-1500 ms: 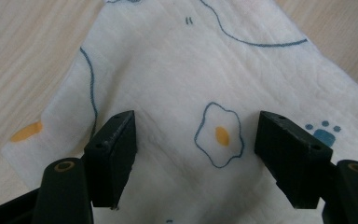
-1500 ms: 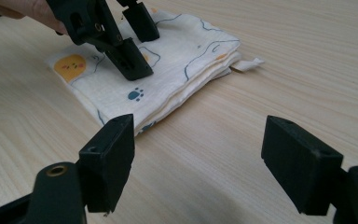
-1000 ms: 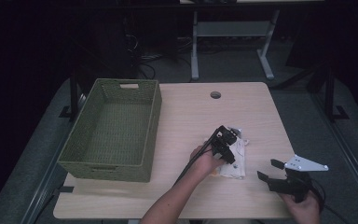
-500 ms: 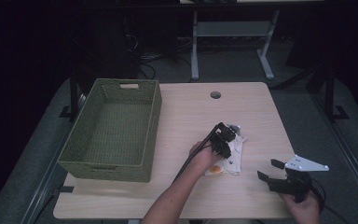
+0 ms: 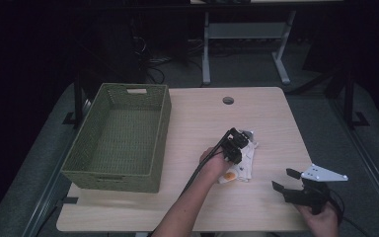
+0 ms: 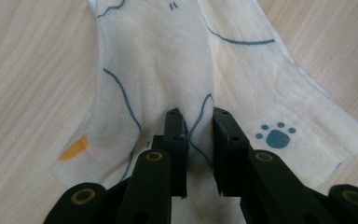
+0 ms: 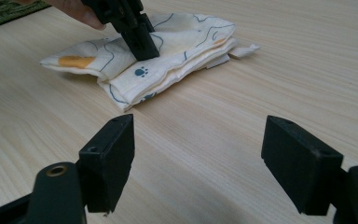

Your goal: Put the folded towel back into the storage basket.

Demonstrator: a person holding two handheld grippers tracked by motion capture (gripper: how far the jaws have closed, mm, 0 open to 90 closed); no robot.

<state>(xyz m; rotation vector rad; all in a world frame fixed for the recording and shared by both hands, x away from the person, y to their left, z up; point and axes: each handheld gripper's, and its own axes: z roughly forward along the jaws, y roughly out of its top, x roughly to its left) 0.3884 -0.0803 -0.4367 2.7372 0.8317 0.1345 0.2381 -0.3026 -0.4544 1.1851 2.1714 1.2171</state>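
Left tool (image 6: 194, 116) pinching the folded cloth (image 6: 168, 60) on the table (image 5: 192, 123)

Its jaws have just been closing, a ridge of cloth gathered between them; the cloth lies right of the green basket (image 5: 121, 136); the right tool (image 7: 198, 154) stands spread wide, near the cloth, holding nothing.

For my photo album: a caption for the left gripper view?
Left gripper pinching a fold of paw-print cloth on the wooden table.
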